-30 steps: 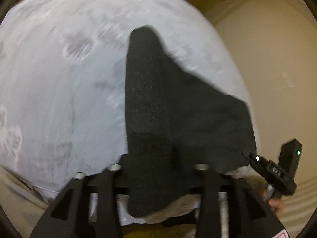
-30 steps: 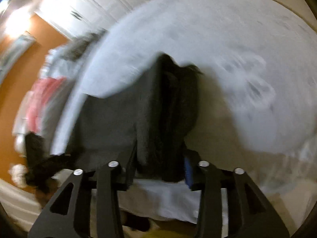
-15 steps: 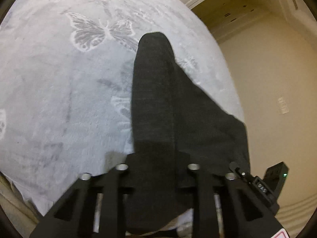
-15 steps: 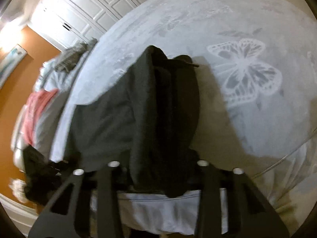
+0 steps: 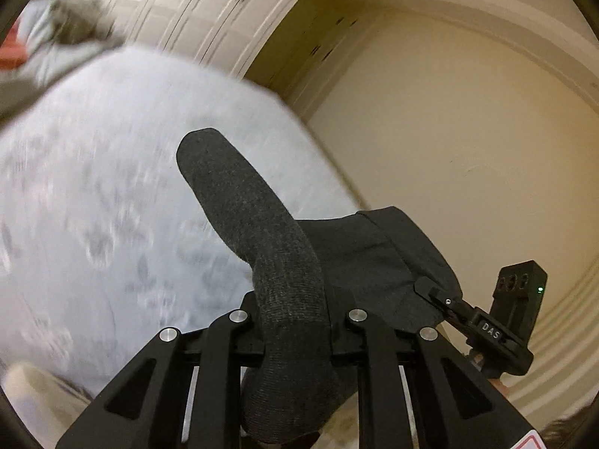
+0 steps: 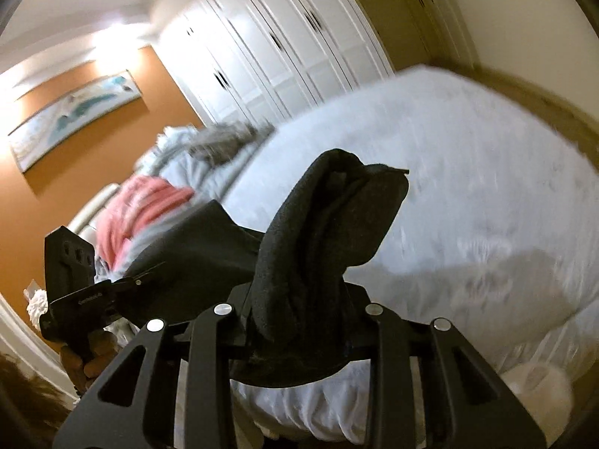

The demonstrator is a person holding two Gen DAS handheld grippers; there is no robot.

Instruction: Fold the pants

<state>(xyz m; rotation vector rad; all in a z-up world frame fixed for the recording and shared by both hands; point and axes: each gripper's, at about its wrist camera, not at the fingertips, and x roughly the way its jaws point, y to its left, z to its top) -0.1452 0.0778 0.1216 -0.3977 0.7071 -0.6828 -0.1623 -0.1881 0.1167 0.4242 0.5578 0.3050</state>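
Observation:
The dark grey pants (image 5: 262, 232) hang between my two grippers, lifted above the bed. My left gripper (image 5: 295, 321) is shut on one bunched end of the cloth, which stands up between its fingers. The right gripper shows at the right of the left wrist view (image 5: 441, 299), clamped on the far edge. In the right wrist view my right gripper (image 6: 299, 310) is shut on the other bunched end of the pants (image 6: 329, 224). The left gripper (image 6: 123, 284) shows at the left, gripping the stretched cloth.
The bed with a light grey butterfly-print cover (image 5: 93, 205) lies below and ahead (image 6: 468, 187). Grey and pink clothes (image 6: 142, 205) are piled at its far end. White wardrobe doors (image 6: 284, 45) and a beige wall (image 5: 449, 131) stand behind.
Both grippers have lifted and tilted upward with the pants; the views swung from looking down on the bed cover to showing the wardrobe and walls. The pants left the bed surface.

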